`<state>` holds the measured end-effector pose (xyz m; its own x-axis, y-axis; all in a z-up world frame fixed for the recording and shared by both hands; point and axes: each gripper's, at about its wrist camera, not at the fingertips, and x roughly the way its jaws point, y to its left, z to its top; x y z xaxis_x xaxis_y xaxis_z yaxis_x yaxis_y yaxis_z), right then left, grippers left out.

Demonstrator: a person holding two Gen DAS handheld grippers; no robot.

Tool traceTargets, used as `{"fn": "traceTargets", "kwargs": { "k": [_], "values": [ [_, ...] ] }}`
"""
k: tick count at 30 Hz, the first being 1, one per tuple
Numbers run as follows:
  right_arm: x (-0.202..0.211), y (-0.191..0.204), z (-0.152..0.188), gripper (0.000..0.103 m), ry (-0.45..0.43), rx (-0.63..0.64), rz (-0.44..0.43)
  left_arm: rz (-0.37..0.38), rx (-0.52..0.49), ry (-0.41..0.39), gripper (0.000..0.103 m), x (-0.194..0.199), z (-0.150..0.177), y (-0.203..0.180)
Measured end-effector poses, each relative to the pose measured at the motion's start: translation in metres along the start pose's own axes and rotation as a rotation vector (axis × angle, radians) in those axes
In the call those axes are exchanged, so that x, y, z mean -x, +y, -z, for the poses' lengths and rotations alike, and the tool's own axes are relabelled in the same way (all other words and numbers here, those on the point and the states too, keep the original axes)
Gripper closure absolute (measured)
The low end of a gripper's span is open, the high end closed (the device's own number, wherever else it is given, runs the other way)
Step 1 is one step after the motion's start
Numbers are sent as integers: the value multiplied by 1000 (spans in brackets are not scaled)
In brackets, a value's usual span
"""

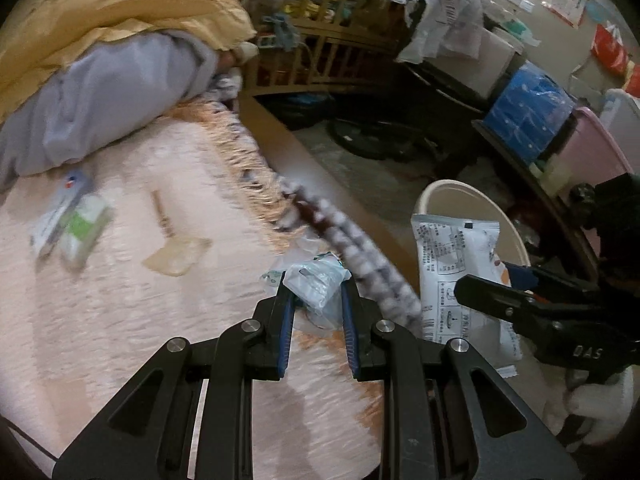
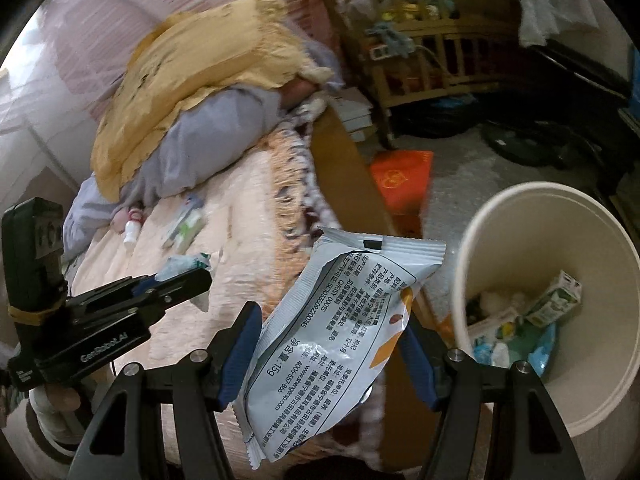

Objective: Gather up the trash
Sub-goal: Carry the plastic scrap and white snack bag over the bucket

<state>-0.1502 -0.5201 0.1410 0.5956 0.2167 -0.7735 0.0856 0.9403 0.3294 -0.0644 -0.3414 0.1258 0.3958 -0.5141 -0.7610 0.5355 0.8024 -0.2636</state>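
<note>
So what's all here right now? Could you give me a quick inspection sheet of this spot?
Surface: bed with a pale pink blanket, fringed at its edge.
Job's things: crumpled plastic wrapper in the left gripper; printed snack packet in the right gripper; white bin beside the bed, already holding cartons and wrappers.
Clutter: green-and-white packet and tan scrap on the blanket; small white bottle.
Grippers: left shut on the wrapper, right shut on the packet, both over the bed edge.
Cables: thin dark cord at the lower left of the left view.
Surroundings: yellow pillow, grey bedding, wooden crib, orange box on the floor.
</note>
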Motion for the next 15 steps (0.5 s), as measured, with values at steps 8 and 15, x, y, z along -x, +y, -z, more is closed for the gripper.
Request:
{"fn": "traceTargets", "kwargs": {
  "k": [8, 15],
  "values": [
    [14, -45, 3, 38, -16, -57, 61, 78, -41, 30, 84, -22, -11, -42],
    [26, -97, 7, 38, -27, -143, 113, 123, -99, 47, 84, -44, -23, -83]
  ]
}}
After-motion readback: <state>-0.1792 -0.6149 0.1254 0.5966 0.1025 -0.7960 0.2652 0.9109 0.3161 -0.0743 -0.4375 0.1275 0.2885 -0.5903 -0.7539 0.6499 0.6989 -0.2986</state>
